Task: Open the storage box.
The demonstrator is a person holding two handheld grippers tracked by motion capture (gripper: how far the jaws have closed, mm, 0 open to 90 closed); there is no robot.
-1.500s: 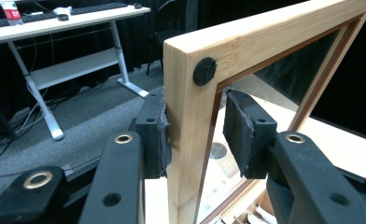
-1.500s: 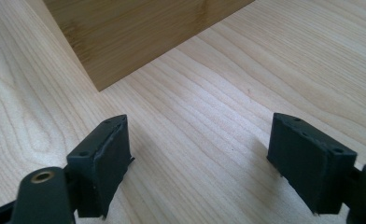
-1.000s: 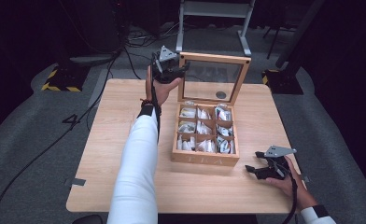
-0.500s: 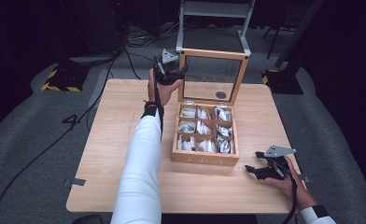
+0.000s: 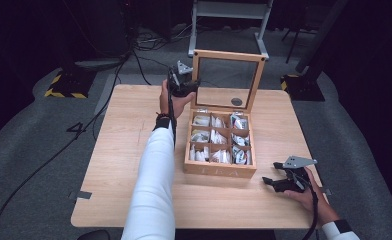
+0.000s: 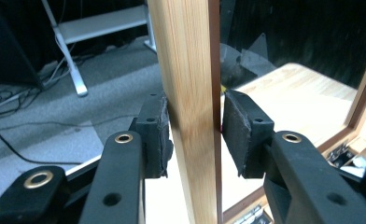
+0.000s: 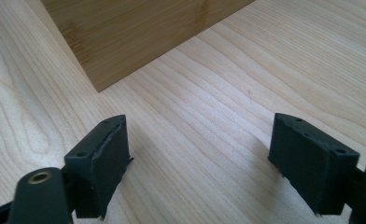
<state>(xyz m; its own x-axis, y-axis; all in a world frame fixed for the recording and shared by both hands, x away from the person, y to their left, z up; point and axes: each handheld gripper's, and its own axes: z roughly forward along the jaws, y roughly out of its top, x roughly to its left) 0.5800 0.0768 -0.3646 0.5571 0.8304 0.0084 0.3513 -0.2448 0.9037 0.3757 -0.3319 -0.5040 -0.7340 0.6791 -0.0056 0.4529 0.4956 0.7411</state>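
From above, your wooden tea box (image 5: 220,169) sat mid-surface (image 5: 119,150) with nine compartments of tea bags (image 5: 215,137), three rows of three, and its glass-paned lid (image 5: 228,80) stood upright. Your left gripper view added what the high one could not: the lid's wooden frame (image 6: 186,107) ran between the jaws, one pad (image 6: 157,135) against it, the other just beside it. Your left hand-held gripper (image 5: 183,86) straddled that left edge, nearly closed on it. Your right hand-held gripper (image 5: 279,179) rested spread wide on the surface near the box's front corner (image 7: 120,37), holding nothing.
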